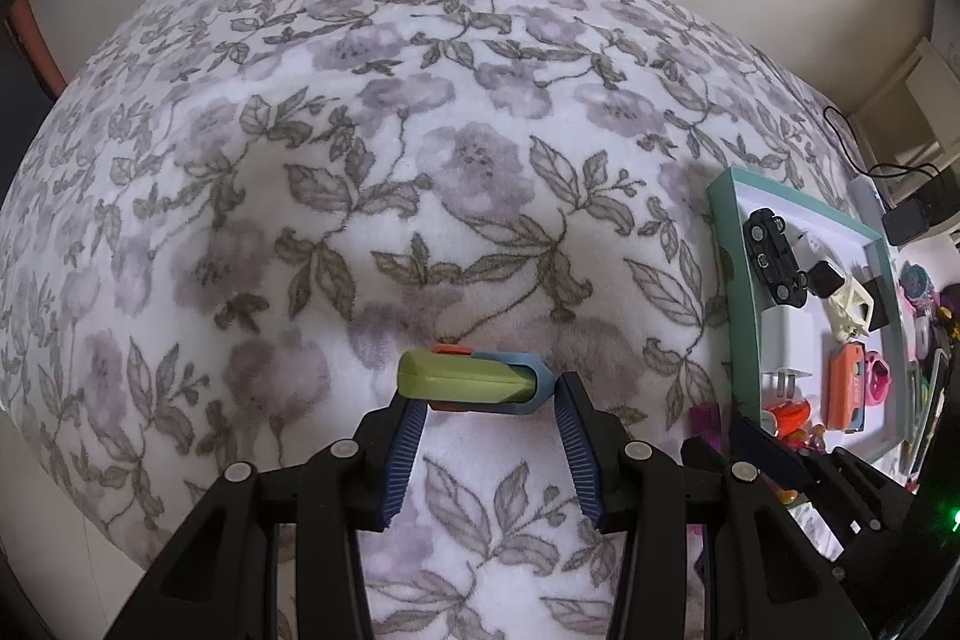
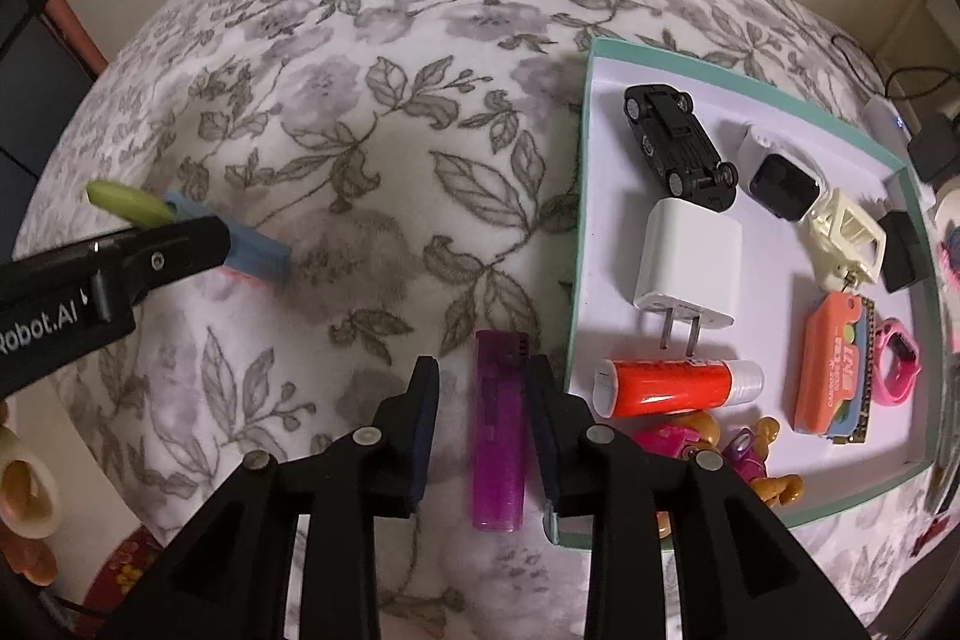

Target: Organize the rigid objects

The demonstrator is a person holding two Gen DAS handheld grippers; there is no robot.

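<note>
bed point(image 2: 360, 112): floral blanket carries everything.
tray point(image 2: 579, 220): teal-rimmed, by the bed's right edge, already holding a charger, toy car, glue stick.
lighter point(image 2: 498, 430): purple, on the blanket just outside the tray's left rim, between my right hand-held gripper point(image 2: 483, 388) fingers, which are released.
left hand-held gripper point(image 1: 489, 400): released, straddling the green-blue toy point(image 1: 474, 377).
step: closing on both, i judge; next lift into tray.
</note>
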